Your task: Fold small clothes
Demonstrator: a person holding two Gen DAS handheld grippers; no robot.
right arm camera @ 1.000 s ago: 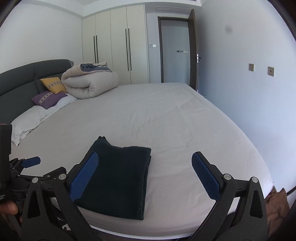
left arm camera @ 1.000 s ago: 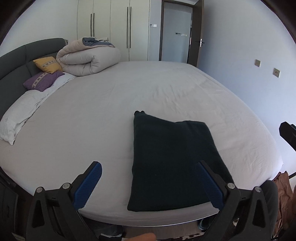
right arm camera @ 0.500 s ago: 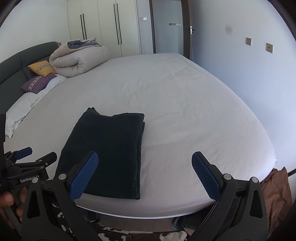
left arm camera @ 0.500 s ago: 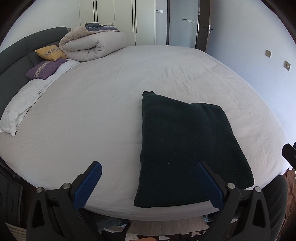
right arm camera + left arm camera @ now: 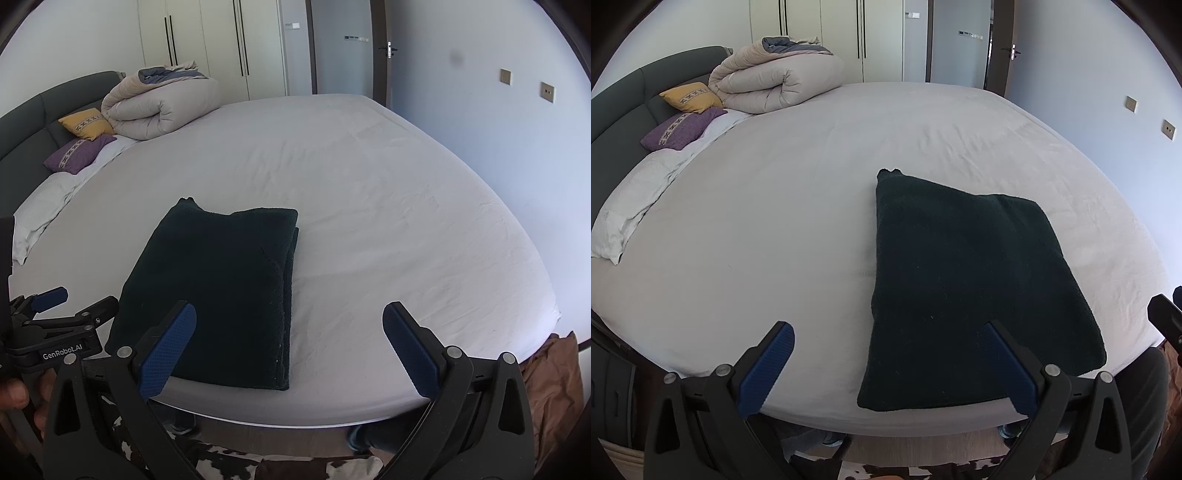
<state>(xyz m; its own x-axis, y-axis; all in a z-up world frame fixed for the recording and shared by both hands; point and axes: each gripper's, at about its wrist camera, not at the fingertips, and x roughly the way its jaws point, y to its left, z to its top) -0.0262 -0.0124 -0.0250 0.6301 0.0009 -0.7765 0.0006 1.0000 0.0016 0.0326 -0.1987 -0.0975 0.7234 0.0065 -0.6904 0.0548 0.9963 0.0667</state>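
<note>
A dark folded garment lies flat on the white bed sheet near the front edge; it also shows in the right wrist view. My left gripper is open and empty, held above the bed's front edge, its right finger over the garment's near edge. My right gripper is open and empty, to the right of the garment, its left finger over the garment's near corner. The left gripper also appears at the left of the right wrist view.
A rolled beige duvet sits at the bed's far left, with a yellow cushion, a purple cushion and a white pillow. A brown cloth lies on the floor at right. Wardrobes and a door stand behind.
Both grippers have risen and tilted down, so the bed and the garment sit higher and nearer in view. The garment has not moved. Both grippers stay open.
</note>
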